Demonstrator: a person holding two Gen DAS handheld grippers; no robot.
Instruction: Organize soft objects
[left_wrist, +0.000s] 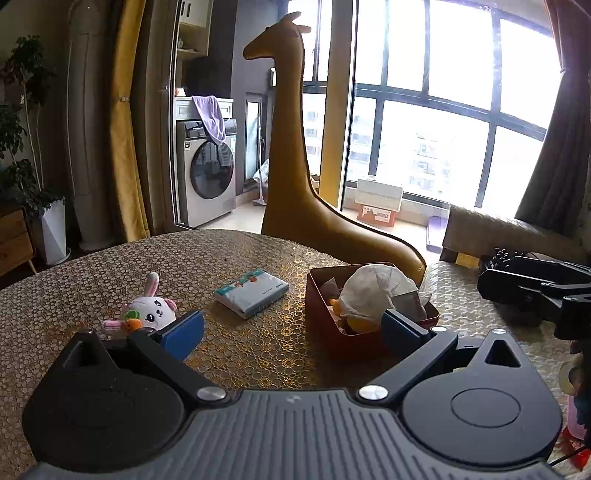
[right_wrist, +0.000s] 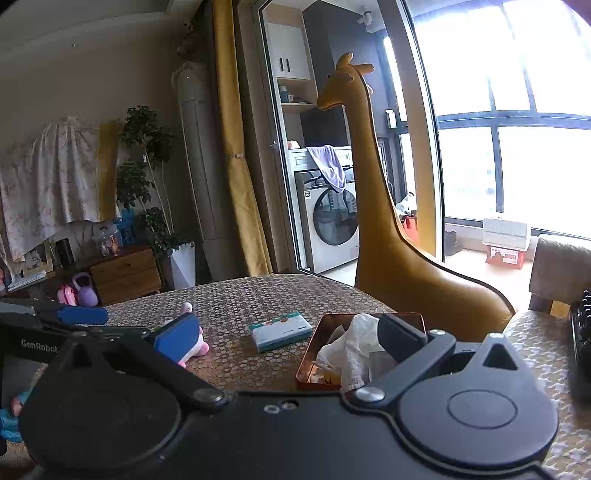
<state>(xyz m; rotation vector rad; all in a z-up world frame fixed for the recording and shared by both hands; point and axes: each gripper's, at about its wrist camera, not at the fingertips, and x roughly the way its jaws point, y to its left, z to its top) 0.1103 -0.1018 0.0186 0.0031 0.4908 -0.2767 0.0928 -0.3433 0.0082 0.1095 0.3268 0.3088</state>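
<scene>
Plush rabbit lay toward the surface's left edge, tissue pack mid-surface, both loose, probably awaiting collection. Red box toward the right edge already held a white cloth. Left gripper and right gripper: fingers spread wide, empty, likely ready for the next pick.

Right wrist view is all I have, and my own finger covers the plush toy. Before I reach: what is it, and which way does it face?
Observer: A white bunny with pink ears, face toward the left gripper, a small carrot at its front.
Operator: Anything under the cloth in the box?
Observer: Yes. In the red box a yellow toy pokes out beneath the white cloth; I cannot tell what kind.
Operator: Is the left gripper carrying something?
Observer: No. Its jaws stand wide open with only bare table between them.
</scene>
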